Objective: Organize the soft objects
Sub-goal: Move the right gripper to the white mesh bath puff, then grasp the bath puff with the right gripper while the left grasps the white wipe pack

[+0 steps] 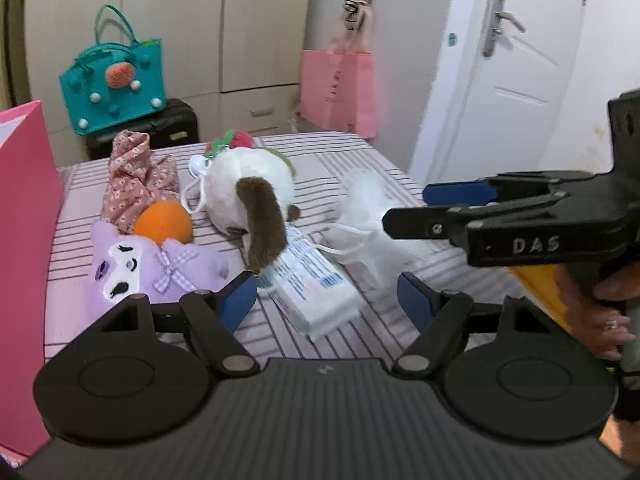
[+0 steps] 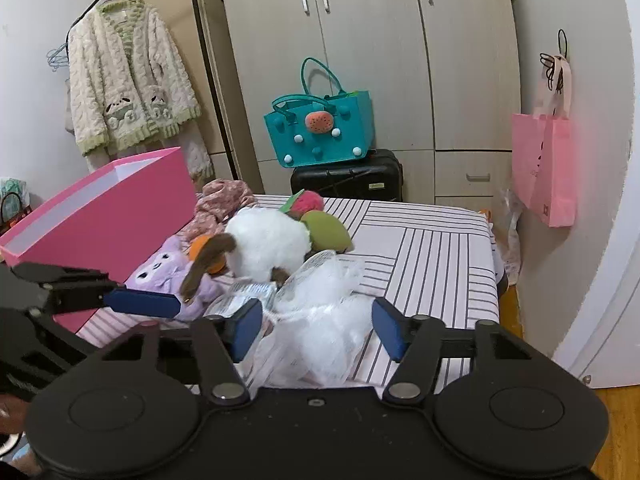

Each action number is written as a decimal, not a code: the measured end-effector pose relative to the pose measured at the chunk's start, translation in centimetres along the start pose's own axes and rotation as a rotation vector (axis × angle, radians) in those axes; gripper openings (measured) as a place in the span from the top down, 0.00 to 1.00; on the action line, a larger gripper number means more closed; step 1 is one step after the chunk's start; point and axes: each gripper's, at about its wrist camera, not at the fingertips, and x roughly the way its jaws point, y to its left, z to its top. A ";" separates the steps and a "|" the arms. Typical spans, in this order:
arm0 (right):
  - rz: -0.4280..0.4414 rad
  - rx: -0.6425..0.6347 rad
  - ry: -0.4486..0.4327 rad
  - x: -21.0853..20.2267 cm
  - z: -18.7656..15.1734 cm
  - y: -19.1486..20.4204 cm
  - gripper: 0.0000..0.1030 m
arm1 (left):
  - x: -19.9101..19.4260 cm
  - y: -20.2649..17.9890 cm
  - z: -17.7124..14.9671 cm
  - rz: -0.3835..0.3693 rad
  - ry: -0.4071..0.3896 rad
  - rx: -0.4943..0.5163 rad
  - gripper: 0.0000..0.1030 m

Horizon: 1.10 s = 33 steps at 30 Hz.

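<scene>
Soft objects heaped near the bed's [image 2: 440, 240] left edge beside the pink box [image 2: 100, 208]. Right tool [image 2: 318, 330], jaws parted, straddles the white mesh pouch [image 2: 328, 320] without pressing it; left tool [image 1: 326, 300], released, straddles the tissue pack [image 1: 316, 292]. Risks: closing may pinch only loose mesh, the pouch's drawstring [image 1: 344, 252] may drag the white plush dog [image 1: 248, 196] along, and the two tools, close together, may collide
</scene>
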 end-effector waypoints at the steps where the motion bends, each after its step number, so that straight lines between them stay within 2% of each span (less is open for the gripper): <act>1: 0.003 0.005 0.002 0.3 0.1 -0.2 0.35 | 0.5 -0.1 -0.1 0.012 0.003 -0.009 0.25; 5: 0.001 0.019 0.014 1.6 0.4 -0.9 0.31 | 1.8 -0.4 -0.5 0.023 0.025 -0.054 0.25; 9: -0.005 0.009 0.029 2.7 0.4 -1.0 0.28 | 2.4 -0.6 -0.8 0.089 0.030 -0.087 0.25; 16: 0.037 0.006 0.048 3.8 0.2 -1.2 0.20 | 2.6 -1.4 -1.4 0.177 0.021 -0.173 0.25; 18: 0.062 0.020 0.056 4.0 0.3 -1.3 0.20 | 2.6 -1.6 -1.4 0.169 0.015 -0.179 0.26; 22: 0.130 0.058 0.074 4.2 0.5 -1.6 0.20 | 2.5 -1.5 -1.3 0.177 0.010 -0.189 0.42; 25: 0.109 0.081 0.111 5.2 0.5 -2.0 0.20 | 2.5 -1.1 -1.2 0.184 0.004 -0.210 0.47; 26: 0.106 0.091 0.125 5.5 0.4 -2.2 0.28 | 2.5 -1.0 -1.2 0.183 0.001 -0.218 0.47; 27: 0.108 0.097 0.134 5.7 0.3 -2.4 0.46 | 2.5 -0.9 -1.1 0.180 0.000 -0.225 0.47; 30: 0.119 0.119 0.120 5.3 0.2 -3.0 0.59 | 2.6 -0.8 -1.1 0.179 -0.002 -0.229 0.47; 33: 0.058 0.124 0.084 5.0 0.3 -3.3 0.62 | 2.9 -1.1 -0.9 0.185 -0.002 -0.217 0.47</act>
